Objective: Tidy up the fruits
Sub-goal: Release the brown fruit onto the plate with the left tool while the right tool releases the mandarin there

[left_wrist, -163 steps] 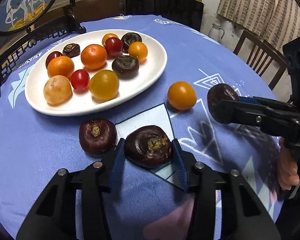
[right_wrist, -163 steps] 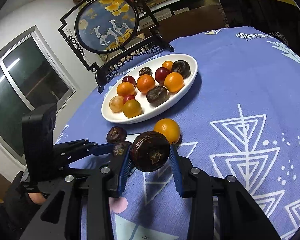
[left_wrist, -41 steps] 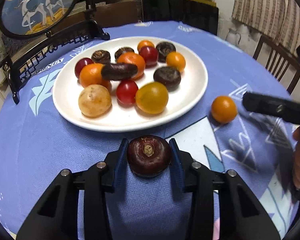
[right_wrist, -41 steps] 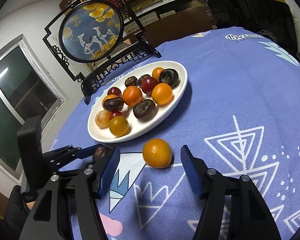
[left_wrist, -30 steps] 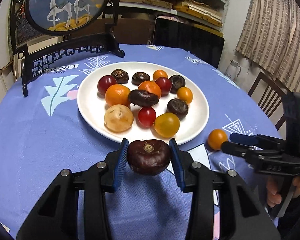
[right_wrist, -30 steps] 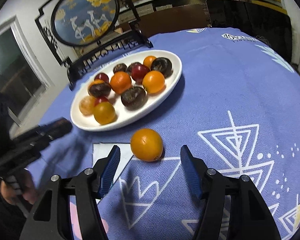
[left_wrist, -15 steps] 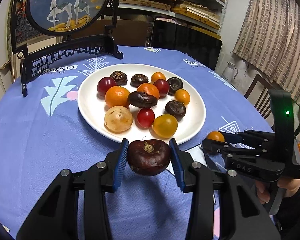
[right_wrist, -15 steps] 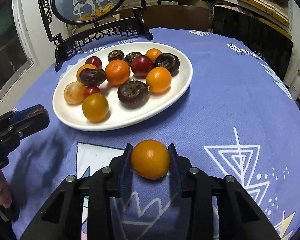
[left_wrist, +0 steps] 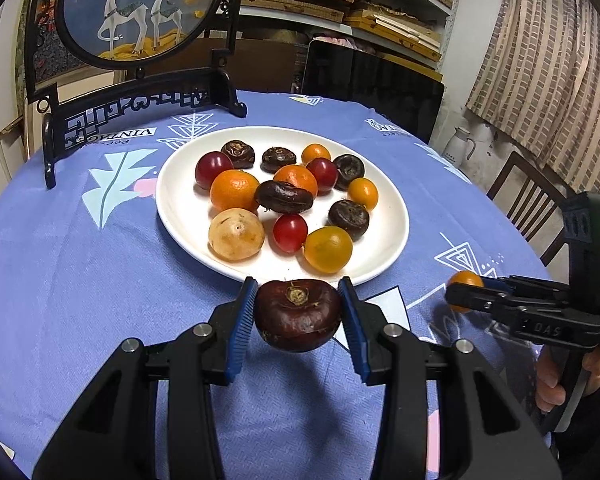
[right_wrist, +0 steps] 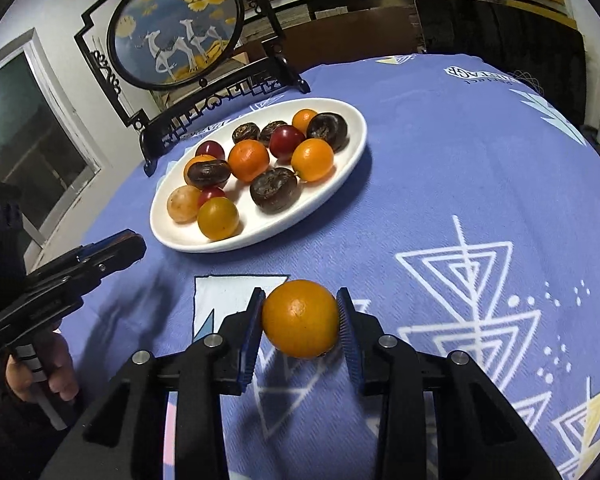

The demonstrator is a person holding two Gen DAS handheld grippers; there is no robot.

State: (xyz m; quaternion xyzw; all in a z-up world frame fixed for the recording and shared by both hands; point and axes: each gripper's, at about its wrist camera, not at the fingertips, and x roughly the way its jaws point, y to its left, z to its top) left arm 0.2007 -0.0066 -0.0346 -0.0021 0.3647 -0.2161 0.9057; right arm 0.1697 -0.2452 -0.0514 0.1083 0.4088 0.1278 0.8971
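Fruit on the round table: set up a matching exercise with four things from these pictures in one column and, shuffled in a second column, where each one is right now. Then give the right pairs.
Things
1. dark chestnut-like fruit
2. small orange fruit
3. pale tan fruit
4. round deer picture on a black stand

Places
A. on the white plate, at its near left side
B. between the pads of the right gripper
C. behind the plate, at the far side of the table
D. between the pads of the left gripper

Pairs: 1-D, 2-B, 3-A, 4-C
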